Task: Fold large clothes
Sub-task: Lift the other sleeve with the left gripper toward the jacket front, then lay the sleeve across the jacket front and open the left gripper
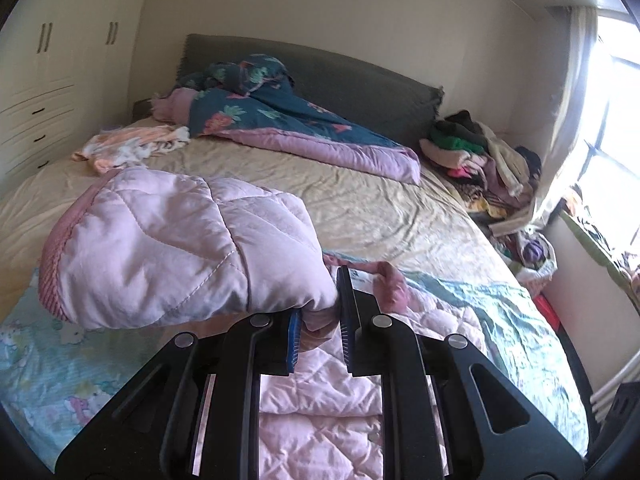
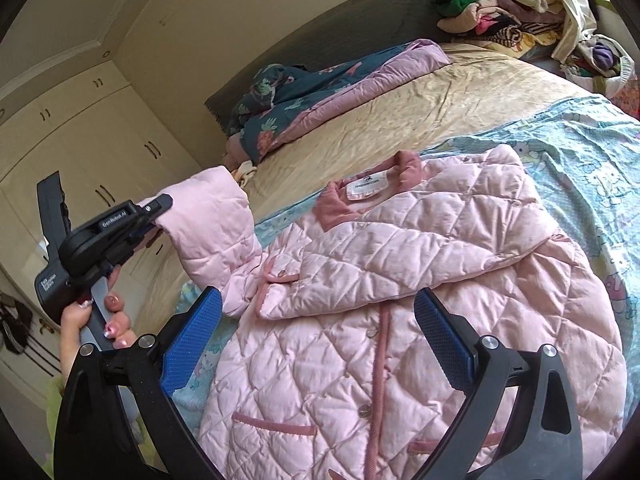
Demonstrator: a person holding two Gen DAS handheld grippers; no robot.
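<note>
Jacket, pink quilted, lies front-up on the bed. Left gripper is clamped on its sleeve, lifted off the bed. Right gripper hovers wide open, empty. Sleeve-fold step; next, probably lay the sleeve across the chest and release.

Daylight floods in from the window on my right, and it is blown out to plain white, with the curtain glowing beside it. The bed is evenly and softly lit, with only faint shadows in the creases. Both views bend hard at the edges, with black corners. My left view is slightly soft; the wardrobe there looks washed out. My right view is sharper and warmer.
</note>
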